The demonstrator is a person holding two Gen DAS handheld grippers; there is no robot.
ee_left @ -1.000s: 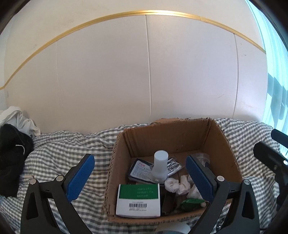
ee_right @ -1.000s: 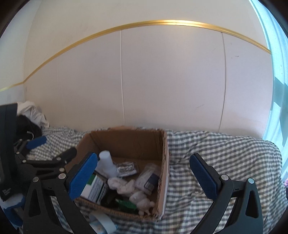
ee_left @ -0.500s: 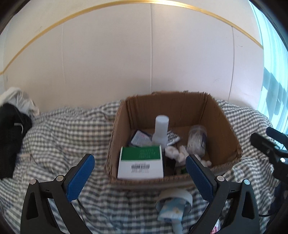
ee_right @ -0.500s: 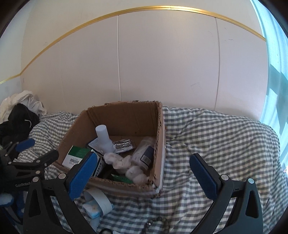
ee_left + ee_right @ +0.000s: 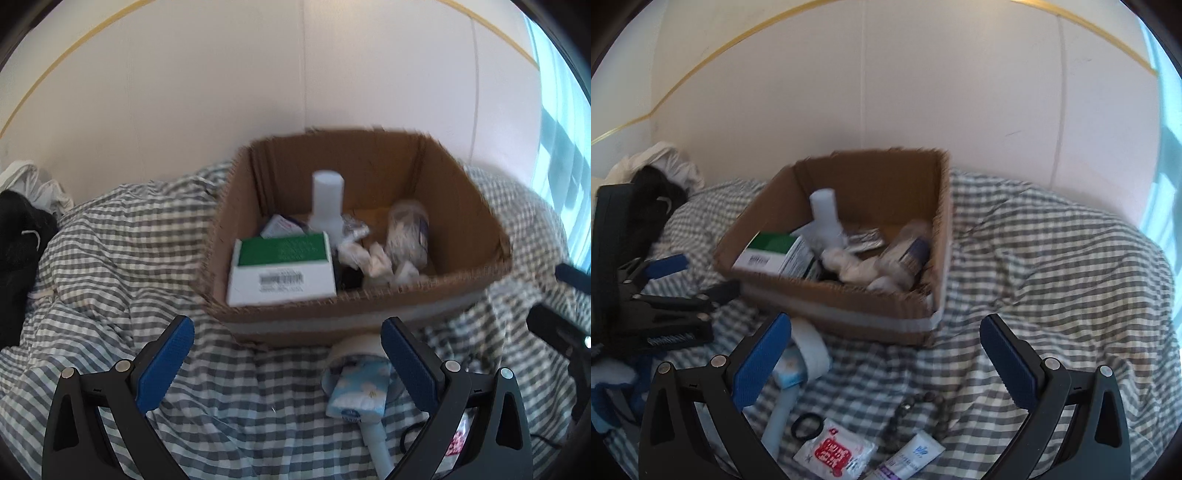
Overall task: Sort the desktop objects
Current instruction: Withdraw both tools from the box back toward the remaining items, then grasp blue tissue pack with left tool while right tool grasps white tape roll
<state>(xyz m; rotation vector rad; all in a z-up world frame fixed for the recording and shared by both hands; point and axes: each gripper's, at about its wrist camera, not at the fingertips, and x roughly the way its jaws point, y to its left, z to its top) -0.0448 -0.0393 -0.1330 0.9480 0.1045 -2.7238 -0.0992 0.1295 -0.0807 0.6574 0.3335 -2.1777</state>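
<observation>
1. Left tool [image 5: 288,363] hangs over the grey-and-white checked bedcover [image 5: 110,266], blue pads spread wide, nothing between them. Right in front of it sits the open brown cardboard box [image 5: 362,317], already loaded: a green-and-white carton with a barcode [image 5: 282,269], an upright white plastic bottle [image 5: 327,201], crumpled white tissues [image 5: 369,258] and a clear round container [image 5: 408,230].

2. Just below the box's near wall, hard by the left tool's right pad, lies a white tape roll [image 5: 354,345] with a light-blue flower-print tissue pack [image 5: 360,391] touching it. That looks like the nearest pick for this side.

3. My advice: drop straight down over the pack and close across its narrow sides, so the soft cover isn't pinched with it. The roll is touching, so expect it to shift.

4. Right tool [image 5: 886,354], also spread and empty, looks past the box's right corner. Below it, near the bottom edge, loose things wait on the bedcover: a black ring-shaped hair tie [image 5: 808,425], a red-and-white sachet [image 5: 834,452], a string of dark beads [image 5: 919,406] and a white-and-purple tube [image 5: 910,458].

5. All of these lie nearer the camera than the pads, so this tool likely has to pull back and tip down before closing.
</observation>
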